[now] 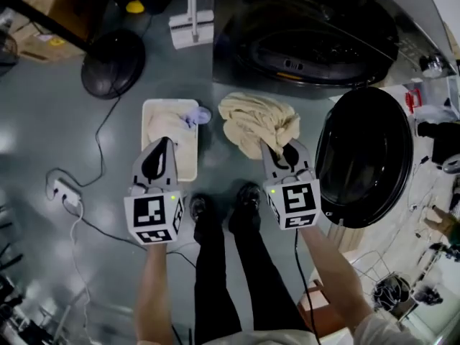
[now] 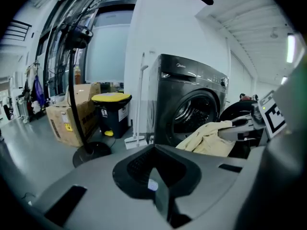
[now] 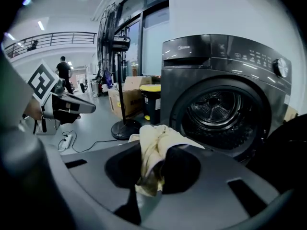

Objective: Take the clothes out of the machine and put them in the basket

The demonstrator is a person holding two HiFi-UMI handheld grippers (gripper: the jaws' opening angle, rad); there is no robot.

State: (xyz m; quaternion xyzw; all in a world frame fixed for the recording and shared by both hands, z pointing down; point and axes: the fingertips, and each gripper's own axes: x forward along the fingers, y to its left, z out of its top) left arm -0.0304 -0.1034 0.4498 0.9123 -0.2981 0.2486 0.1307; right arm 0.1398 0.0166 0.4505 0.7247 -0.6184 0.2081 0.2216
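Status: task partly complete, one transfer in hand.

The machine (image 1: pixel 316 49) stands with its door (image 1: pixel 363 157) swung fully open. The right tool (image 1: pixel 279 153) is clamped on a cream garment (image 1: pixel 253 121), a fold of it pinched between the jaws and the bulk bunched ahead of them. The garment is clear of the drum and hangs above the floor between the machine and the basket (image 1: pixel 170 102) – just beside the basket's right edge, not over it.

The basket sits on the floor in front of the person's feet and already holds pale clothes, with a small lavender piece (image 1: pixel 199 115) at its far right corner. At least part of the load is therefore judged delivered.

The left tool (image 1: pixel 162 149) is above the basket with its jaws together and nothing between them.

Outstanding:
- The cream garment is not yet in the basket; it needs carrying across to the left and letting go.
- Drum contents – the right gripper view shows bare metal ribs in the part on view and no cloth, but the lower drum is dark in both that view and the head view. Whether anything is left inside cannot be confirmed.
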